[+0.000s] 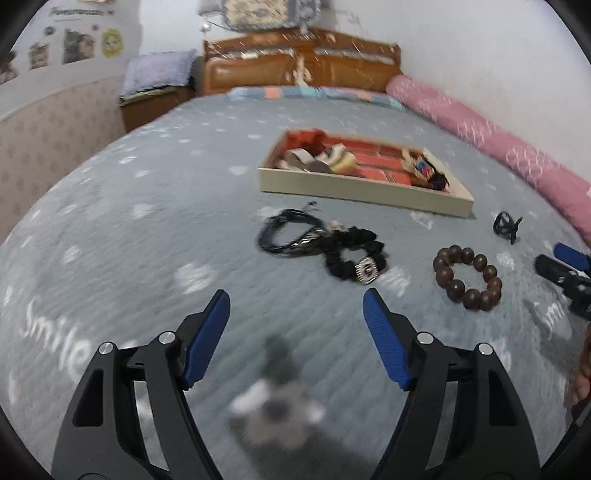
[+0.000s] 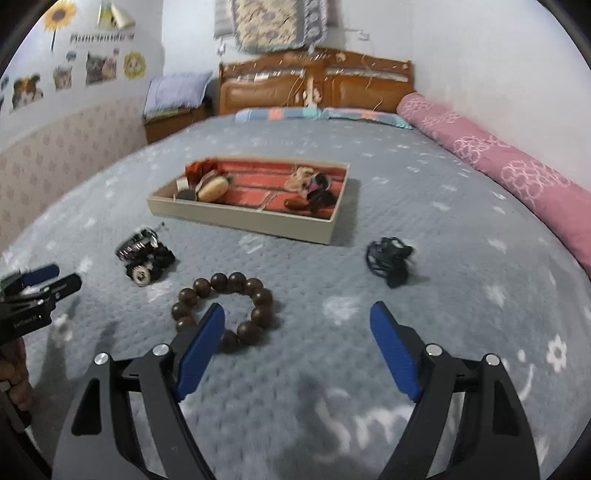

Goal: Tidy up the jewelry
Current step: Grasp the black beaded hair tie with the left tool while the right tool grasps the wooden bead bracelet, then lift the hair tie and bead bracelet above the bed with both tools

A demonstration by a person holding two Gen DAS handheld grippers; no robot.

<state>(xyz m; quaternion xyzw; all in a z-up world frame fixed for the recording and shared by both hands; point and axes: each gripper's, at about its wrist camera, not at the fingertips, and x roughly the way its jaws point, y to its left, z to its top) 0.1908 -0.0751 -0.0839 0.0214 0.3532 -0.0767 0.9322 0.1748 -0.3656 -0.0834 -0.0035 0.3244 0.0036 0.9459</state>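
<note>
Right now both grippers hang over a big bed with a gray blanket (image 1: pixel 147 177) that has white flowers on it. Behind it stand a brown wooden headboard (image 2: pixel 314 81) and a long pink pillow (image 2: pixel 498 158) by the wall, with animal pictures stuck up on the far left wall. Ahead of both grippers sits a flat tray (image 2: pixel 240 216) with a red bottom; small blurry things lie at both of its ends. The left gripper (image 1: pixel 295 306) has its blue fingers wide apart with nothing between them. Just ahead of it lie a black cord bundle (image 1: pixel 284 232) and a black scrunchie (image 1: pixel 354 258), touching. The brown bead bracelet (image 2: pixel 225 310) lies right at the right gripper's (image 2: pixel 297 314) left fingertip; that gripper is wide apart and empty too. A black hair clip (image 2: pixel 388 256) lies ahead of it to the right. Only the right view shows a sunflower sticker (image 2: pixel 59 16).
</note>
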